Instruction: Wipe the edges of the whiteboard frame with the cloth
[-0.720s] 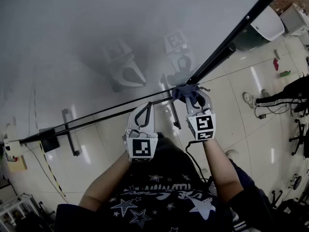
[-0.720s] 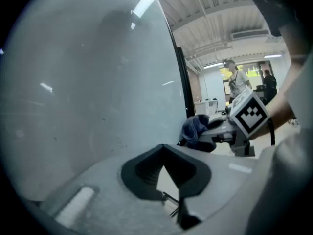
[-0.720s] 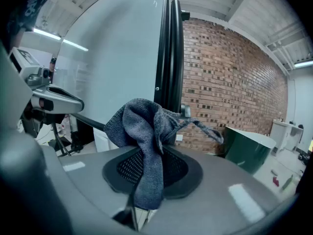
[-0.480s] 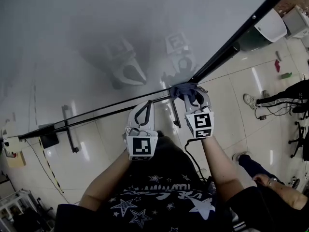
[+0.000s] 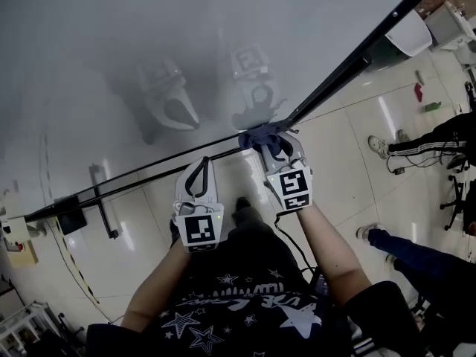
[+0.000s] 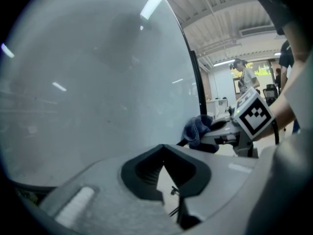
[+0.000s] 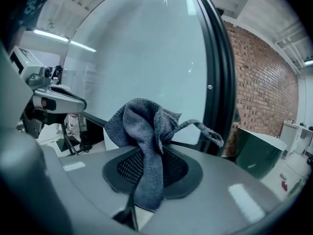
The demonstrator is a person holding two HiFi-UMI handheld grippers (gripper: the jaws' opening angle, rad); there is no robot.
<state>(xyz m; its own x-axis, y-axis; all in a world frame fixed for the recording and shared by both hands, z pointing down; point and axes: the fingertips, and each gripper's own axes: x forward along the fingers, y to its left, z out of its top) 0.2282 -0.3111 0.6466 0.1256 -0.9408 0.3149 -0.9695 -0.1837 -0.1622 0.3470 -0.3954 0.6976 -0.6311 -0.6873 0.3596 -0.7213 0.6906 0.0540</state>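
The whiteboard fills the upper head view, with its black frame along the bottom edge and up the right edge. My right gripper is shut on a blue-grey cloth, which is pressed on the bottom frame just left of the corner. The right gripper view shows the cloth bunched between the jaws, frame behind it. My left gripper sits left of it, just below the bottom frame, shut with nothing in it. The left gripper view shows the cloth ahead to the right.
A black stand bracket hangs under the board at left. A green bin stands past the board's right edge. One person's legs are at the right and another person at the lower right. A brick wall is behind.
The right gripper has slid the cloth a little leftward along the bottom frame, away from the corner, and the left gripper has shifted left with it. A person has walked in at lower right.
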